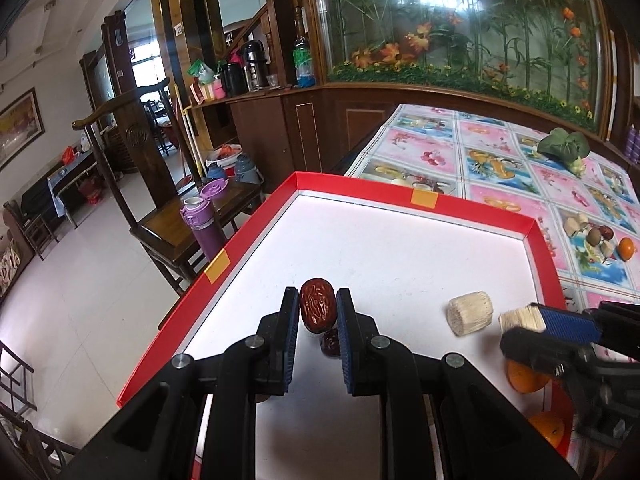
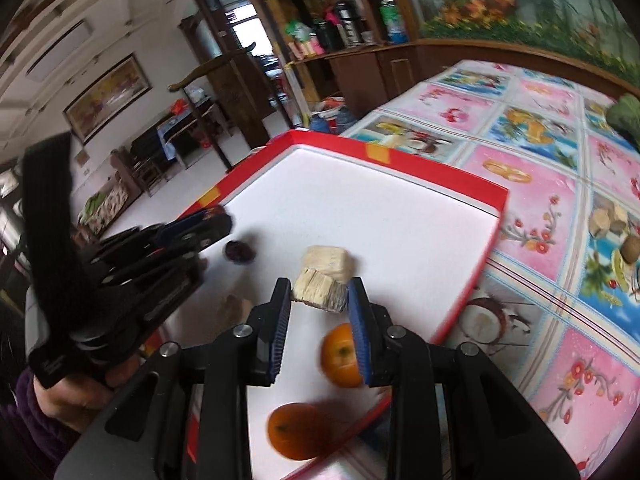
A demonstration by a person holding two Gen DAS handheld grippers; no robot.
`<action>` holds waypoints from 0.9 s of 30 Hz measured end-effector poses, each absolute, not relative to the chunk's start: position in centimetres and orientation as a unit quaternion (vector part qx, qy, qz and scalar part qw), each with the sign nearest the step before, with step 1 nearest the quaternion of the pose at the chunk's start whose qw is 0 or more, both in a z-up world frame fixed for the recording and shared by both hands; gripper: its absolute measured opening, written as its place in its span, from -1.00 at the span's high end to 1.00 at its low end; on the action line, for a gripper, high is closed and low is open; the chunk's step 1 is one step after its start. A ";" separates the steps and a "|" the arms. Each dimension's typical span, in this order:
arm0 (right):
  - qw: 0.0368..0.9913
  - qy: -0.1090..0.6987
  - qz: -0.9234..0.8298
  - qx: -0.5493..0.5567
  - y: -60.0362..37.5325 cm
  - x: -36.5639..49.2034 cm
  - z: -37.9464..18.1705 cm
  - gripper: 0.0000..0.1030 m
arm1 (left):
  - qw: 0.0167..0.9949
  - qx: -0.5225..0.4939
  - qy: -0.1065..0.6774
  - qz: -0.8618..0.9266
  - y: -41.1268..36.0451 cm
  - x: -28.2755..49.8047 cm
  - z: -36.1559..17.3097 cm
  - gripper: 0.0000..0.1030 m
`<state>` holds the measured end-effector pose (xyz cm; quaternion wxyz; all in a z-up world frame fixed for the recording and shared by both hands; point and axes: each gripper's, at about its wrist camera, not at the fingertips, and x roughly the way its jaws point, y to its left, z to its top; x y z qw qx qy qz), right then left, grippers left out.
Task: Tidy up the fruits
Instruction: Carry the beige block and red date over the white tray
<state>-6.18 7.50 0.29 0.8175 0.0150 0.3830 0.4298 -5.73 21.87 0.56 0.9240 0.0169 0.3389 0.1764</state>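
Red-rimmed tray [image 1: 416,196] covers the bench's near end; above it the left tongs [image 1: 318,308] pinch a red date [image 1: 317,305]. Only the right-wrist view shows two oranges [image 2: 342,356] on the tray under the right tongs [image 2: 320,294], clamped on a pale cut chunk [image 2: 318,289].

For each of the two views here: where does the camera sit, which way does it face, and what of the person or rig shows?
Left wrist: sits on the left gripper, faces forward over the tray; its fingers grip a date, and the right gripper enters at right.
Right wrist: sits on the right gripper, faces the same way; its fingers grip a cane piece, with the left gripper and a hand at left.
Shared: tray, loose cane piece, two oranges.
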 end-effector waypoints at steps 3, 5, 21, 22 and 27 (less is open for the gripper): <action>0.814 0.377 0.443 -0.008 8.2 -7.0 0.1 0.39 | 0.922 0.017 0.342 0.181 22.0 -5.5 0.3 0.67; 0.812 0.376 0.446 -0.025 8.7 -7.5 -0.1 0.40 | 0.920 0.018 0.344 0.186 22.3 -5.5 0.1 0.67; 0.813 0.367 0.449 -0.061 9.8 -8.1 -0.2 0.39 | 0.915 0.040 0.347 0.203 22.1 -5.7 -0.4 0.65; 0.814 0.366 0.448 -0.062 9.7 -8.2 -0.3 0.39 | 0.915 0.041 0.347 0.204 22.0 -5.7 -0.4 0.65; 0.813 0.358 0.453 -0.072 9.9 -8.6 0.0 -0.01 | 0.913 0.045 0.348 0.209 21.9 -5.8 -0.4 0.65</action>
